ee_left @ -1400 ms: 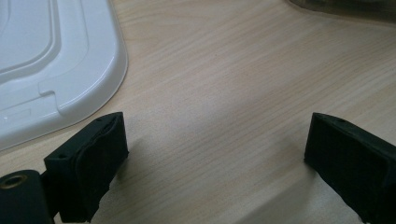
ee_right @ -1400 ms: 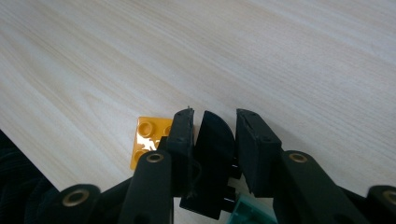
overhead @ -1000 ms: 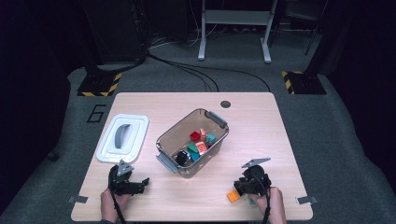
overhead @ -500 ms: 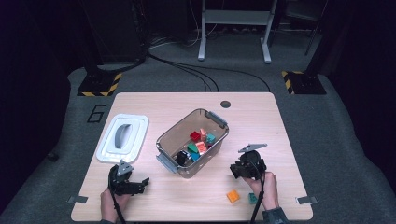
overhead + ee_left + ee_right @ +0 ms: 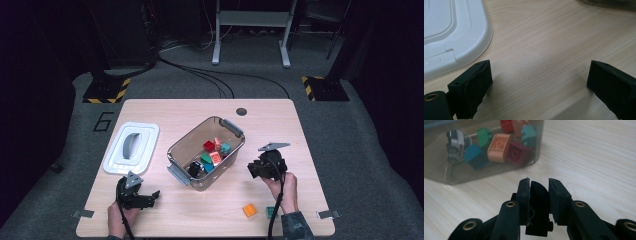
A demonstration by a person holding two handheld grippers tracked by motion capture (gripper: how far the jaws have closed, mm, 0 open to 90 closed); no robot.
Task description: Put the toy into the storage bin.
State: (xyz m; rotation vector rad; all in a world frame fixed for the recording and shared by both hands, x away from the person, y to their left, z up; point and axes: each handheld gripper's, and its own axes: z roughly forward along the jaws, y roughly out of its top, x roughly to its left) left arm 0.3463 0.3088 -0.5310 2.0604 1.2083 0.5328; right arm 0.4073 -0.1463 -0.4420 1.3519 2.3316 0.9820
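Sorting of toy pieces into a clear bin point(image 5: 186, 141), mid-task. The bin stands open near the middle of the table point(image 5: 280, 125), its white lid point(image 5: 131, 147) lying flat to its left. Several coloured blocks and a small toy car point(image 5: 455, 142) already lie inside, so a good part of the loading appears done. What is left, as far as can be judged: an orange block point(image 5: 249, 210) and a teal block point(image 5: 270, 212) lie on the table near the person's right hand, well apart from the bin, and the lid is not yet on. The right gripper point(image 5: 254, 171) is held just beside the bin's right wall, its jaws closed around a small black piece point(image 5: 539, 195). The piece is matt, with a rounded upper edge, and sits upright between the two pads; whether it is a block or some other toy part cannot be told. It is outside the bin, so the drop is not yet made. The left gripper point(image 5: 153, 196) rests low over bare table in front of the lid, jaws spread wide and holding nothing.
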